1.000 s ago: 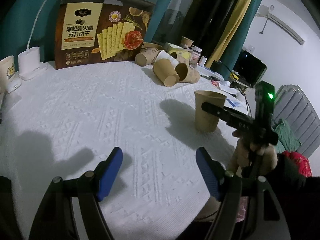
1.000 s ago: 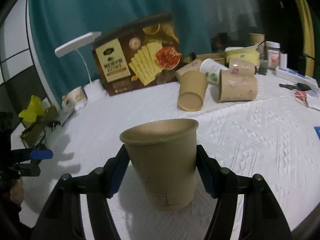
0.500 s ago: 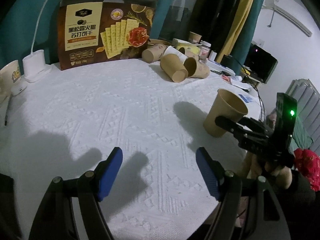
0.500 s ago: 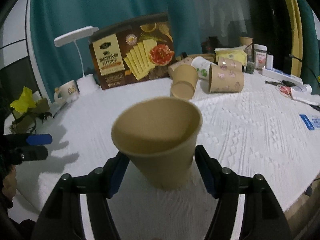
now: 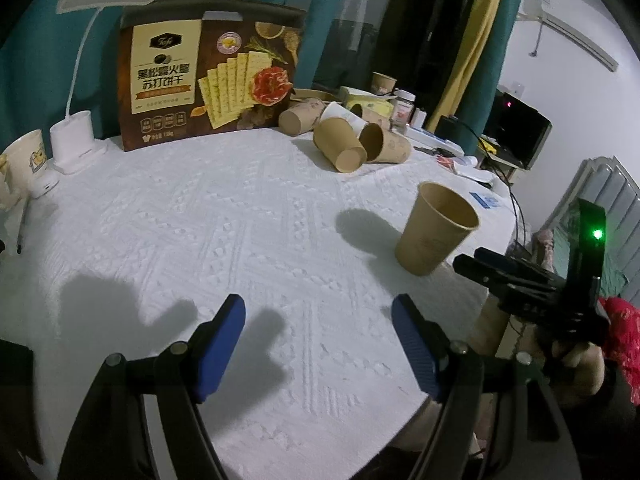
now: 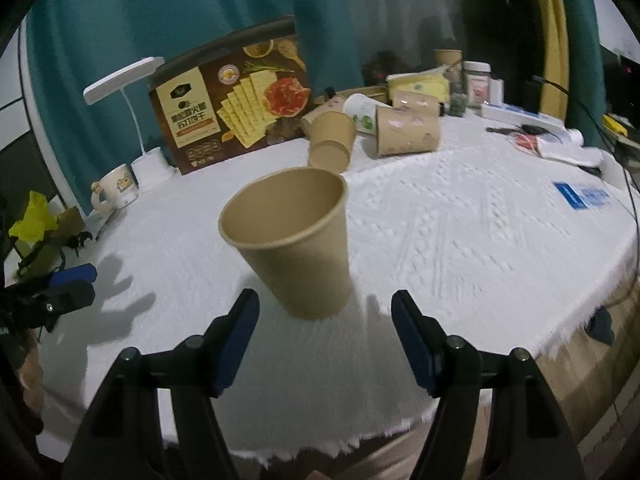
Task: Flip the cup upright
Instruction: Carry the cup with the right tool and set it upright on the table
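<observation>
**Desk:** What fills the wide view?

**Photographer:** A round tabletop (image 5: pixel 240 216) under a white embossed cloth, teal curtains (image 6: pixel 120 32) behind it and a white wall at far right. A large brown cracker box (image 5: pixel 208 76) stands at the far edge, a white desk lamp (image 5: pixel 80 80) and a mug (image 6: pixel 114 188) to its left.

**Desk:** And the cup?

**Photographer:** The plain brown paper cup (image 6: pixel 296 240) stands on its base near the right edge of the tabletop, mouth up. Its long axis runs roughly vertical, though it looks tilted through the fisheye lens. Several other paper cups (image 5: pixel 352 144) lie on their sides at the far side, beside the box.

**Desk:** The tools?

**Photographer:** The right gripper (image 6: pixel 324 340) sits just on the near side of the cup. Its jaws have just been opening; the blue pads are spread clear of the cup wall, with nothing pinched and the cup just ahead of them. The left gripper (image 5: pixel 316 348) hangs over bare cloth at the near left, jaws spread, holding nothing.
</observation>
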Available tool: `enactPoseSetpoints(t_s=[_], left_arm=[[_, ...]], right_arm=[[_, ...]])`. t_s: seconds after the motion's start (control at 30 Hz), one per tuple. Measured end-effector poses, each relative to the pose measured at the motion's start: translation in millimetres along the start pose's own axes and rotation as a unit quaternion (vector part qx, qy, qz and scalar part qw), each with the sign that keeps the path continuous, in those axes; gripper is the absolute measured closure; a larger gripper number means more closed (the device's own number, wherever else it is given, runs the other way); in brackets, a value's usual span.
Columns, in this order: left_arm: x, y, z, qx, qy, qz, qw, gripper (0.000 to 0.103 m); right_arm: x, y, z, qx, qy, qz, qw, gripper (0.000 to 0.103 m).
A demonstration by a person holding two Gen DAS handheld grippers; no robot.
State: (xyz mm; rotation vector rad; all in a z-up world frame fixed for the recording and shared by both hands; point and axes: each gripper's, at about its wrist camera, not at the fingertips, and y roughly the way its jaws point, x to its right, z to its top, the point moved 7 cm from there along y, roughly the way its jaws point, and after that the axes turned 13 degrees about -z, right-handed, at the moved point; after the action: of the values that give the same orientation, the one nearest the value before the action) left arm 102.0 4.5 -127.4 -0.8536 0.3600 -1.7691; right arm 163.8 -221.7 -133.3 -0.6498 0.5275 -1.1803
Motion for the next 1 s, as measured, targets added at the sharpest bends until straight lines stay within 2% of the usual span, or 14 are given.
enactPoseSetpoints(t_s=[0.23, 0.37, 0.5, 0.67, 0.87, 1.0], left_arm=[[25, -7, 0, 0.003, 0.035, -0.012, 0.9993, 0.027], [45, -9, 3, 0.004, 0.053, -0.038, 0.9979, 0.027], [64, -14, 11, 0.013, 0.082, -0.031, 0.9960, 0.027], [87, -22, 24, 0.025, 0.101, -0.051, 0.9933, 0.027], [109, -39, 38, 0.056, 0.154, -0.029, 0.9861, 0.027], [116, -54, 48, 0.090, 0.163, -0.032, 0.9820, 0.027]], right_arm=[[17, -32, -18, -0.014, 0.019, -0.036, 0.999, 0.037], [29, -54, -22, -0.014, 0.034, -0.051, 0.998, 0.036], [41, -76, -19, -0.013, 0.061, -0.047, 0.997, 0.036], [48, -104, -7, 0.007, 0.069, -0.060, 0.996, 0.036], [54, -142, 14, 0.046, 0.068, -0.076, 0.994, 0.035], [56, -167, 28, 0.075, 0.062, -0.079, 0.992, 0.035]])
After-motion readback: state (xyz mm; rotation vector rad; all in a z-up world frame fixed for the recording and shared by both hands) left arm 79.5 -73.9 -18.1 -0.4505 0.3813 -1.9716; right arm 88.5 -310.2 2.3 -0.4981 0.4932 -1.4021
